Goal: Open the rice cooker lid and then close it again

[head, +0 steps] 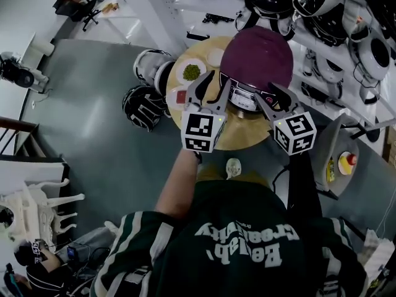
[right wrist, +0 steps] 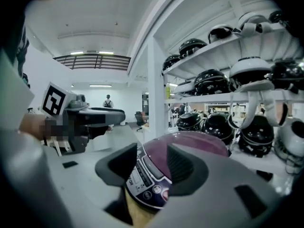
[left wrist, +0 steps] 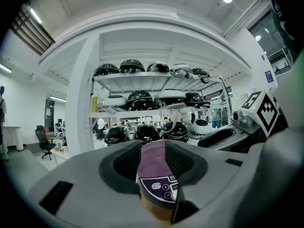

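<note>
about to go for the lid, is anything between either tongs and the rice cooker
Nothing visible does. The left tongs and right tongs are open, with the rice cooker straight ahead. The small dishes sit to its left on the table, aside from both paths.

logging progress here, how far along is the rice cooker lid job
Done: nothing that shows. The purple lid sits down on the rice cooker.
In hand: the left gripper and right gripper hover at the cooker's front, jaws apart and empty, apparently not touching it.
Left: opening the lid, then closing it.
</note>
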The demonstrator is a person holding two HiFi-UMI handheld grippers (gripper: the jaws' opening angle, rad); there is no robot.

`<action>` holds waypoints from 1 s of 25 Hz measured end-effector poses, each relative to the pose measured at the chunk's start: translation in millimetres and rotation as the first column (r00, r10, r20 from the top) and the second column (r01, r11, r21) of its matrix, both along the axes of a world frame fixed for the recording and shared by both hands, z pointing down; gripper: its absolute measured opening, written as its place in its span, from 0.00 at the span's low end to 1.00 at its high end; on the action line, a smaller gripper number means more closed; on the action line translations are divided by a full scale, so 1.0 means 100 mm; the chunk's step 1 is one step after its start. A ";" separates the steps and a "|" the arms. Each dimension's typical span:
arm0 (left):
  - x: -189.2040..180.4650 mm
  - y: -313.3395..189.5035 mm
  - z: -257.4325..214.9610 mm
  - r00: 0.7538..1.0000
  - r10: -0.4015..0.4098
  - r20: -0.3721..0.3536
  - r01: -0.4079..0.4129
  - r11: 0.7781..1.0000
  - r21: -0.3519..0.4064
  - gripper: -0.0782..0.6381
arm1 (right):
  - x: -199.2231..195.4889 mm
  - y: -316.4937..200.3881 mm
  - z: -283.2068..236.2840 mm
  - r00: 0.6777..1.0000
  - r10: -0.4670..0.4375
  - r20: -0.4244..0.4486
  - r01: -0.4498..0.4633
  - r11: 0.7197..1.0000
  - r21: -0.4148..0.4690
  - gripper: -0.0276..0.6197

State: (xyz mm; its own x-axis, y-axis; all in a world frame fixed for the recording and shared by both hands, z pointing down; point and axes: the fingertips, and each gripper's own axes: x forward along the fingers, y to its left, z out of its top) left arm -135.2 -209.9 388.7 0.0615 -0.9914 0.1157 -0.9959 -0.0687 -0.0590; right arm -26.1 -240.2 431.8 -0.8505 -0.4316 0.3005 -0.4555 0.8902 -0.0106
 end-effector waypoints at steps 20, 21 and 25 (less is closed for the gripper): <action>-0.17 -0.49 0.20 0.948 0.310 -0.067 -0.312 0.950 -0.030 0.32 | -0.58 0.08 0.66 0.962 0.078 -0.260 -0.112 0.987 -0.118 0.35; -0.18 -0.49 0.21 0.944 0.321 -0.071 -0.324 0.946 -0.030 0.32 | -0.59 0.08 0.67 0.961 0.093 -0.261 -0.127 0.985 -0.115 0.35; -0.14 -0.49 0.26 0.928 0.363 -0.086 -0.366 0.930 -0.033 0.33 | -0.60 0.06 0.67 0.951 0.129 -0.280 -0.160 0.983 -0.091 0.35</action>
